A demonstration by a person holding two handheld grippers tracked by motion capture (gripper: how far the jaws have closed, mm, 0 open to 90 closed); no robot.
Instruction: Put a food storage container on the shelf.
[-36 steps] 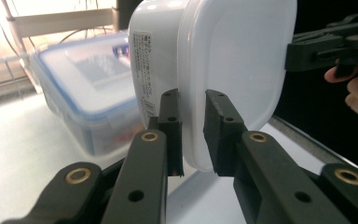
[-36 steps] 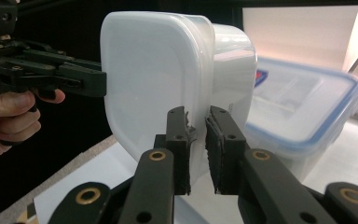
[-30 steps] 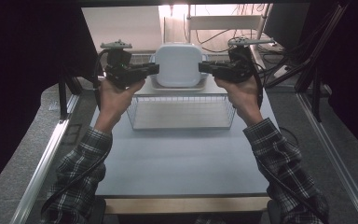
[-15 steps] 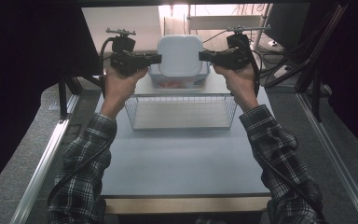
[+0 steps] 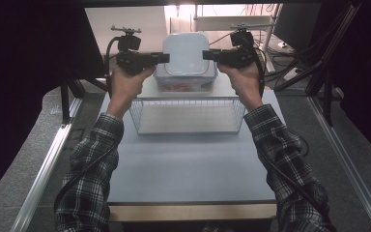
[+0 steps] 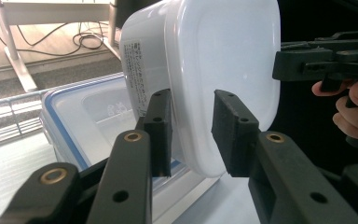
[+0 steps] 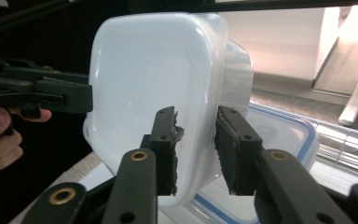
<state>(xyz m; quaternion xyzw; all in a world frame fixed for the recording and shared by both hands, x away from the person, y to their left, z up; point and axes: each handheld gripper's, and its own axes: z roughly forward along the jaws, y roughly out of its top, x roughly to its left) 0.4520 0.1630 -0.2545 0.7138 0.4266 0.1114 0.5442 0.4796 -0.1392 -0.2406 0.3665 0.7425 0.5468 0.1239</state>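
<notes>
Both grippers, left gripper [image 5: 165, 58] and right gripper [image 5: 206, 55], have just been opening, jaws loose around the white tub's [image 5: 187, 53] lid rim between them, so we should back them straight outward from the blue-lidded box [image 5: 186, 83] underneath

My white plastic tub [image 5: 187, 53] has rounded corners, a flat white lid and a printed label on one side. It sits right way up on top of a clear box with a blue-edged lid [image 5: 185, 83], just beyond the wire basket [image 5: 187, 116].
</notes>
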